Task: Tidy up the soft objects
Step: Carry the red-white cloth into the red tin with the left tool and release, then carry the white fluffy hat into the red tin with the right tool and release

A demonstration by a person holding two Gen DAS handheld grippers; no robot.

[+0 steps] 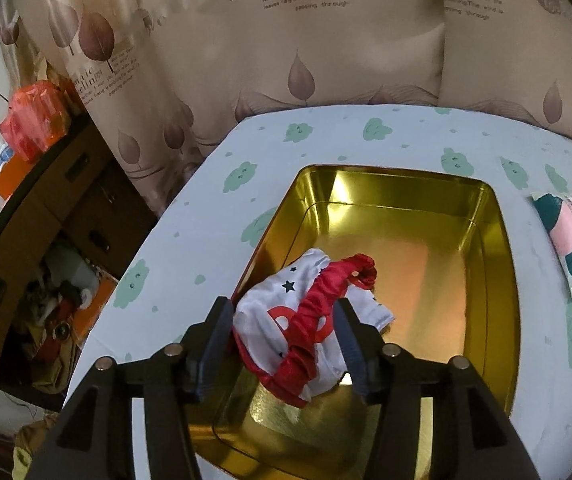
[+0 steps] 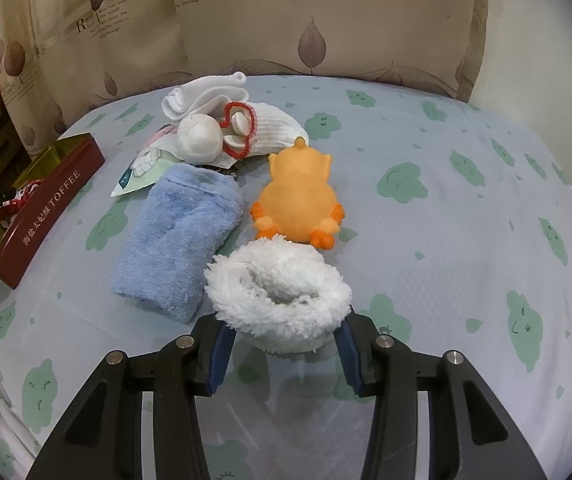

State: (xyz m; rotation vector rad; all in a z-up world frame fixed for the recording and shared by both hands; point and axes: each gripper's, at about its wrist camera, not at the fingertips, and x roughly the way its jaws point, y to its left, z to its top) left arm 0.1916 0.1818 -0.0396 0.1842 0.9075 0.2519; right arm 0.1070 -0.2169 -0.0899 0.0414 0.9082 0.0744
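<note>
Black tongs [image 1: 284, 316], blue pads [image 2: 221, 354], silver screws.

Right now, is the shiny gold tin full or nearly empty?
Nearly empty: the gold metal tin holds only one red-and-white starry cloth; bare floor elsewhere.

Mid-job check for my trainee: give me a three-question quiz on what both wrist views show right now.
1. True or false: the gold tin holds a red-and-white cloth.
2. Which item sits between the right tongs? A) blue towel B) white fluffy item C) orange toy
3. What word is printed on the tin's red side?

Key: 1 true; 2 B; 3 TOFFEE
</note>
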